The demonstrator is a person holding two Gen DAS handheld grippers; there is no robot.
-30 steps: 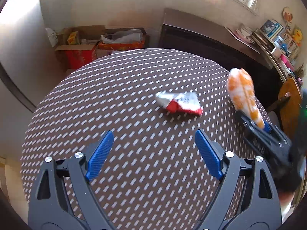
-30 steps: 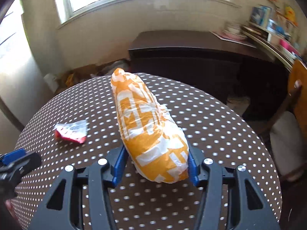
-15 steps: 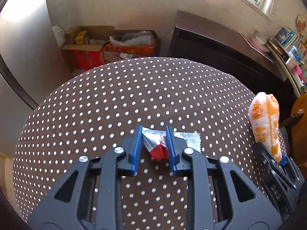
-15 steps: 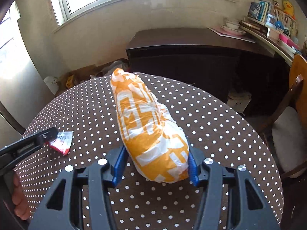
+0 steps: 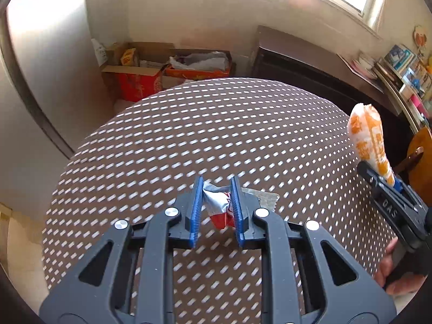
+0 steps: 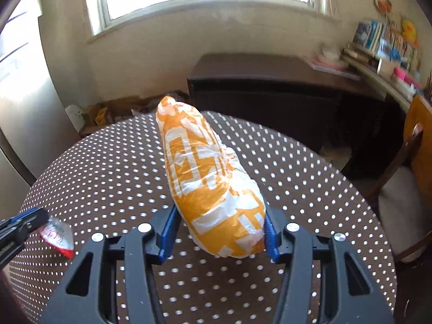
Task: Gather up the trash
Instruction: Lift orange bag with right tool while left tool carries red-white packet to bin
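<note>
Wrapper (image 5: 220, 207), light, crinkly and soft, sat pinched mid-body in the left gripper (image 5: 216, 186) above the surface (image 5: 216, 124), while the right gripper (image 6: 218, 226) squeezed a pliant orange bag (image 6: 210, 178).

Polka-dot table (image 5: 189, 135); cardboard boxes (image 5: 135, 81); dark cabinet (image 6: 270, 86).

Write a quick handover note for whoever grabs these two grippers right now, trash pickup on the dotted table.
Left gripper: shut on the red and white wrapper, just above the dotted table.
Right gripper: shut on the orange and white bag, held above the table.
Done: both pieces gripped.
Left: carry both to a bin; none is clearly in view. No other loose trash shows on the table.
</note>
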